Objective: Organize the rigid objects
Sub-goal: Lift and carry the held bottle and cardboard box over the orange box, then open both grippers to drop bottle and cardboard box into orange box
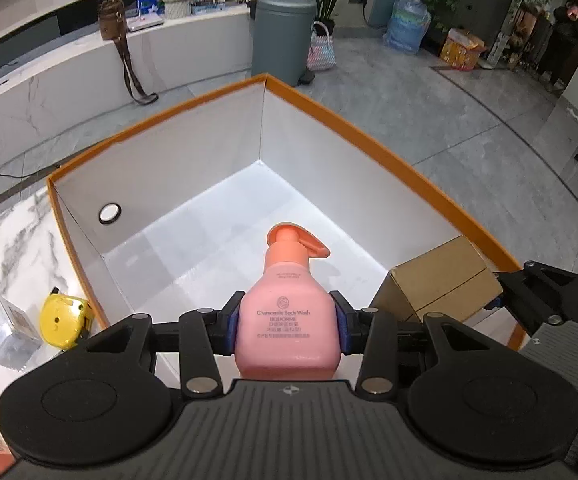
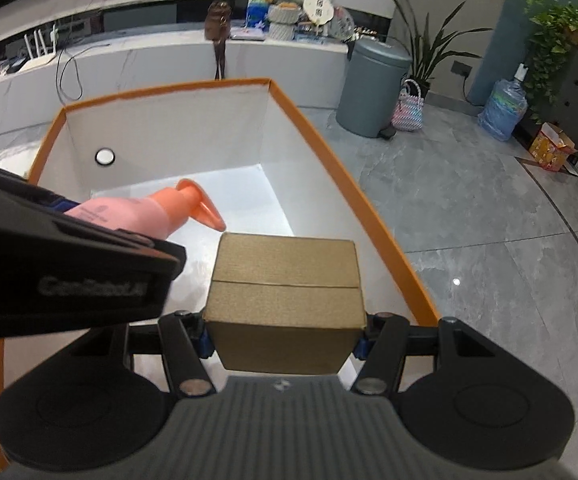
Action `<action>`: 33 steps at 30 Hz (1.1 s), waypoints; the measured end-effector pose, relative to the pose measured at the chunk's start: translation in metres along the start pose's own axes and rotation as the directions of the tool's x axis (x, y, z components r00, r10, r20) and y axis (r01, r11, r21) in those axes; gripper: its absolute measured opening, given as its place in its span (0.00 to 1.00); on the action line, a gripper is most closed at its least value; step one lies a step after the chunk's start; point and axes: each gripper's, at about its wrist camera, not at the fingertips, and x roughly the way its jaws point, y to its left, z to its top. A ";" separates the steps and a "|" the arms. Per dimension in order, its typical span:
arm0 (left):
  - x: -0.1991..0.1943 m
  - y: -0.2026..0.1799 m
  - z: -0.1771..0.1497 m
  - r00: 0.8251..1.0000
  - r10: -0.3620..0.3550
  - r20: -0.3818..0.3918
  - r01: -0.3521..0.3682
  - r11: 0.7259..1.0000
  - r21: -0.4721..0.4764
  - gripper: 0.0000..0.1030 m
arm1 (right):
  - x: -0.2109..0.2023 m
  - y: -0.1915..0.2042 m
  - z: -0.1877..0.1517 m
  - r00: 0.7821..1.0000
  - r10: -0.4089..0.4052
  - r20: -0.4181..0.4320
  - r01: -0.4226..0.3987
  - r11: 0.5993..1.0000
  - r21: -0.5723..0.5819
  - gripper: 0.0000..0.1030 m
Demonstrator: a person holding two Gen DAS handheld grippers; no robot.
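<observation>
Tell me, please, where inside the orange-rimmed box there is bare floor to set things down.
The box floor shows bare up to the far corner and the left wall with the round grommet. It is crowded only above the near edge, where the pink bottle and cardboard carton hang side by side.

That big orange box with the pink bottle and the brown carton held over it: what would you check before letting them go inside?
1. Left gripper clamped on the pink bottle: ok, pads press both sides.
2. Right gripper clamped on the cardboard carton: ok.
3. Both items inside the orange-rimmed box outline: ok.
4. Box floor free below them: ok, bare white bottom visible.
5. Gap between bottle and carton: cannot tell; in the right wrist view the pump nozzle sits close to the carton's top edge.
6. Items touching the floor yet: cannot tell.
7. Yellow tape measure and clear cube packed: not ok, outside on the marble table.
</observation>
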 end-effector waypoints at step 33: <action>0.022 -0.010 -0.005 0.998 0.012 -0.058 -0.012 1.000 -0.008 0.68 | 0.020 0.006 -0.005 0.994 -0.025 -0.105 0.012 0.993 -0.118 0.62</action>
